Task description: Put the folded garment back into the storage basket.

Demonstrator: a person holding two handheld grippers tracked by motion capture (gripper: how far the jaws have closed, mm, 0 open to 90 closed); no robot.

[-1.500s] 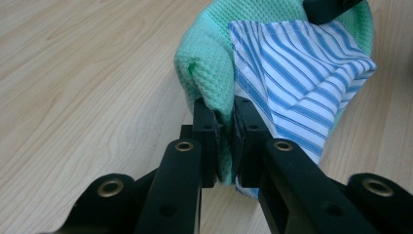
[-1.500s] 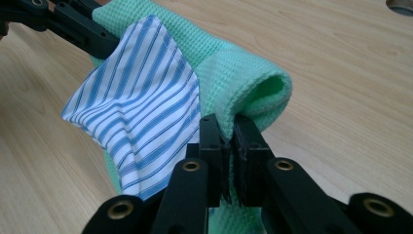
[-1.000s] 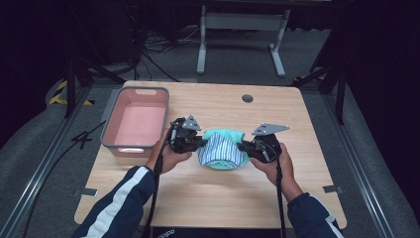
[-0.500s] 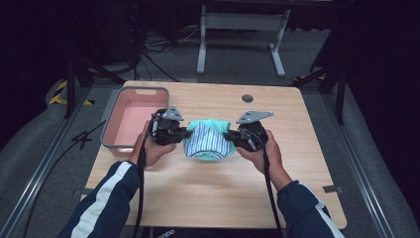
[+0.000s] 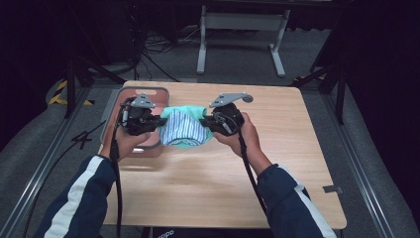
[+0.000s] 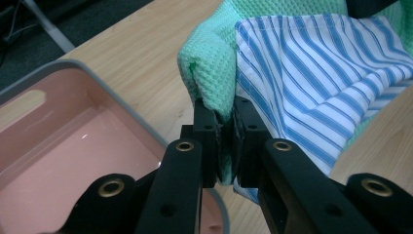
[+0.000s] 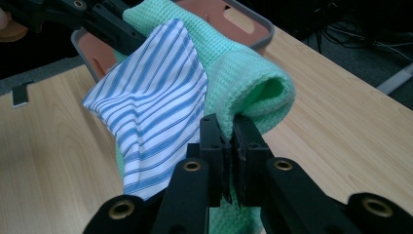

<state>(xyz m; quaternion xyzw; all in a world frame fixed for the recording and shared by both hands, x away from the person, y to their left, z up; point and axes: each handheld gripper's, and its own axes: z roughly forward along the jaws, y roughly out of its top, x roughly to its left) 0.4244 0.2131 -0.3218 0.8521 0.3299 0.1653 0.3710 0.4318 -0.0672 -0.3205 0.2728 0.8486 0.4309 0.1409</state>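
A folded bundle of cloth hangs between both grippers above the table: a green waffle-weave cloth (image 5: 184, 112) with a blue-and-white striped cloth (image 5: 179, 130) on its front. My left gripper (image 5: 159, 120) is shut on the bundle's left edge, pinching green cloth (image 6: 209, 83) beside the striped cloth (image 6: 316, 78). My right gripper (image 5: 208, 121) is shut on the right edge, where the green cloth (image 7: 253, 83) folds over its jaws next to the striped cloth (image 7: 156, 92). The bundle hangs partly over the pink bin's (image 5: 113, 130) right rim.
The pink bin (image 6: 63, 161) with a grey rim sits at the table's left side and looks empty. A small dark round mark (image 5: 247, 98) lies on the wooden tabletop (image 5: 218, 183) behind the right gripper. Dark floor, cables and a metal stand surround the table.
Both grippers have carried the cloth bundle leftward and farther from the person, from the table's middle to the bin's right rim. Both stay shut on it.
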